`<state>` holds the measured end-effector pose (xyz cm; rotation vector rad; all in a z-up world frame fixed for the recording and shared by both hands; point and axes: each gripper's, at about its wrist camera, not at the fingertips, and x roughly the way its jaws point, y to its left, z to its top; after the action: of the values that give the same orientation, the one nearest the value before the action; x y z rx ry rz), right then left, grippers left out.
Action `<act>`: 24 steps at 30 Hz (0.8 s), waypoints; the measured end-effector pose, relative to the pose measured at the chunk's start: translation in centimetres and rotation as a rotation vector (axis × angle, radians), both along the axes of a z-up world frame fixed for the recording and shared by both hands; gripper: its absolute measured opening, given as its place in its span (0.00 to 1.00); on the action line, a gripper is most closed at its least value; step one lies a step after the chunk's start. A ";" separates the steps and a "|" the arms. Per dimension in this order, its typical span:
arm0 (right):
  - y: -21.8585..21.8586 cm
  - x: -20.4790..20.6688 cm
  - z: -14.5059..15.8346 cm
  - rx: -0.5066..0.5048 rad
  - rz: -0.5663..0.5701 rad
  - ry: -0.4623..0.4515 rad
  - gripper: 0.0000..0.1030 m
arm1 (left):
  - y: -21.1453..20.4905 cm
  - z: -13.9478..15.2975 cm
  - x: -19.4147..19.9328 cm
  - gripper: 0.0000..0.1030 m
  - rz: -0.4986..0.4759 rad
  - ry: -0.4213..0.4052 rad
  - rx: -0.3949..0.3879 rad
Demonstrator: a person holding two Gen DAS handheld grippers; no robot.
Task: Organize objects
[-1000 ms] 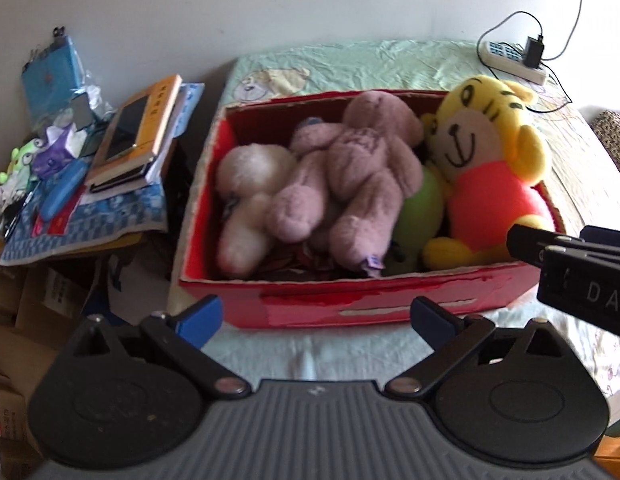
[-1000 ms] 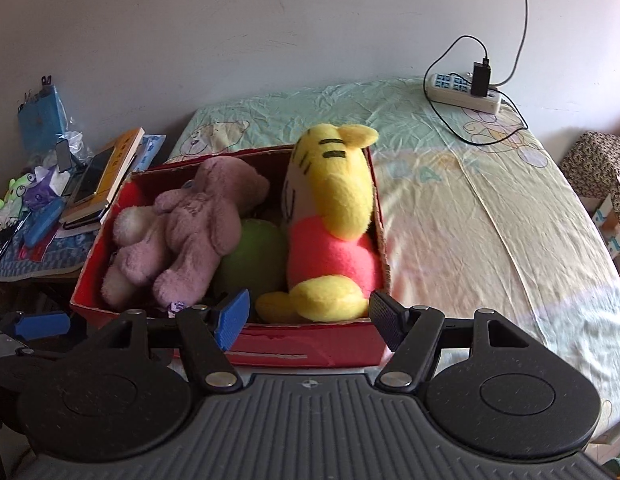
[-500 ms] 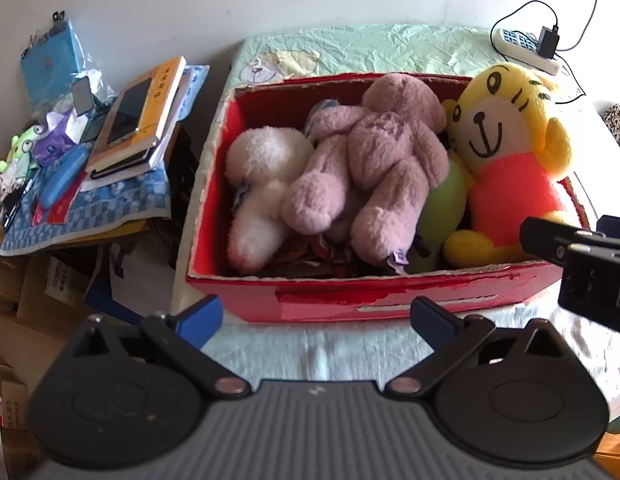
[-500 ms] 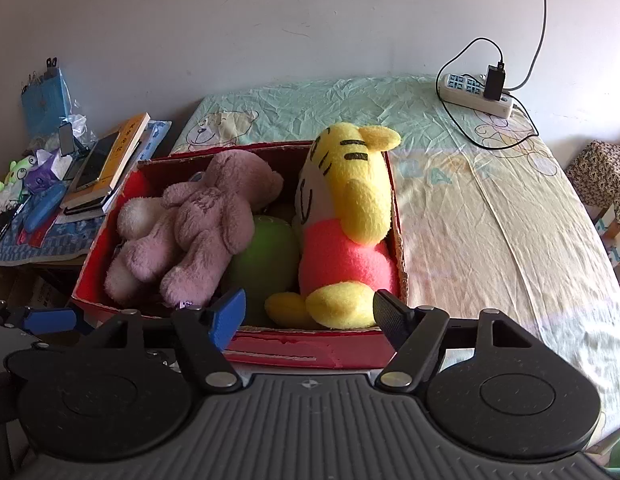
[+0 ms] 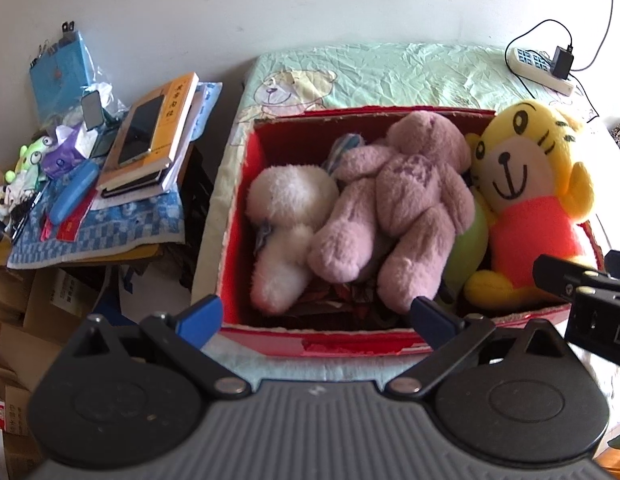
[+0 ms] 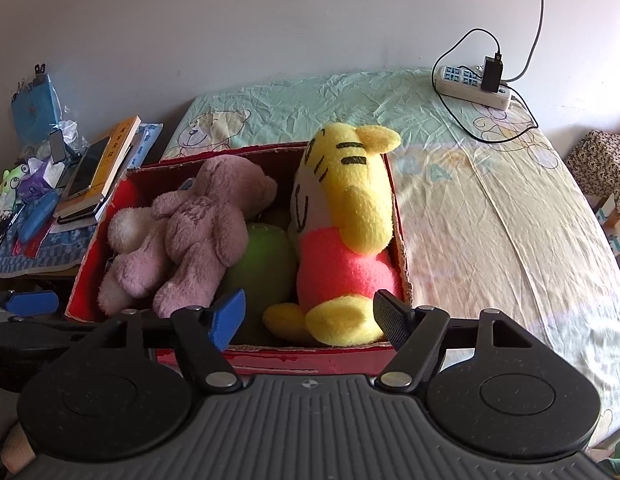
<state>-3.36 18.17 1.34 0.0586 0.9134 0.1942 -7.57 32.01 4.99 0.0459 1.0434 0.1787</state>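
2 grippers are held spread and empty, the left gripper (image 5: pixel 316 318) and right gripper (image 6: pixel 310 318), just short of the red box (image 6: pixel 310 360). The yellow tiger (image 6: pixel 346 236) ahead should be pinched at its body.

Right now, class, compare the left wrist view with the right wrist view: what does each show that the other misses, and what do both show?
Only the left wrist view shows the yellow tiger toy's face from the front and the cardboard boxes under the side table. Only the right wrist view shows the patterned box beside the bed. Both show the red box, pink bear, white plush and power strip.
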 end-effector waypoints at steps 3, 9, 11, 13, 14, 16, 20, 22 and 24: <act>-0.1 0.4 0.0 0.007 -0.009 -0.010 0.71 | 0.0 -0.1 0.2 0.97 0.000 -0.003 0.007; 0.2 0.9 0.0 0.019 0.009 -0.035 0.66 | 0.3 0.1 0.5 0.97 -0.002 -0.052 0.006; 0.3 0.9 0.0 0.025 0.015 -0.057 0.66 | 0.3 0.4 0.5 0.97 -0.002 -0.092 0.016; 0.4 1.1 -0.2 0.012 0.010 -0.062 0.66 | 0.3 0.4 0.7 0.97 0.002 -0.115 0.034; 0.3 1.3 -0.2 0.009 0.010 -0.062 0.66 | 0.3 0.4 0.8 0.97 0.001 -0.116 0.037; 0.2 1.4 -0.3 0.013 0.008 -0.069 0.66 | 0.4 0.2 1.3 0.97 -0.002 -0.114 0.029; 0.0 1.3 -0.3 0.022 0.006 -0.134 0.66 | 0.4 0.3 1.3 0.97 -0.005 -0.156 0.019; 0.0 1.3 -0.4 0.026 0.009 -0.152 0.66 | 0.4 0.3 1.4 0.97 -0.007 -0.174 0.019; -0.1 1.3 -0.5 0.026 0.012 -0.170 0.66 | 0.3 0.4 1.5 0.97 -0.006 -0.186 0.018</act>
<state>-2.09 18.09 0.84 0.0603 0.7418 0.2188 -6.07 32.31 5.44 0.0479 0.8558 0.1838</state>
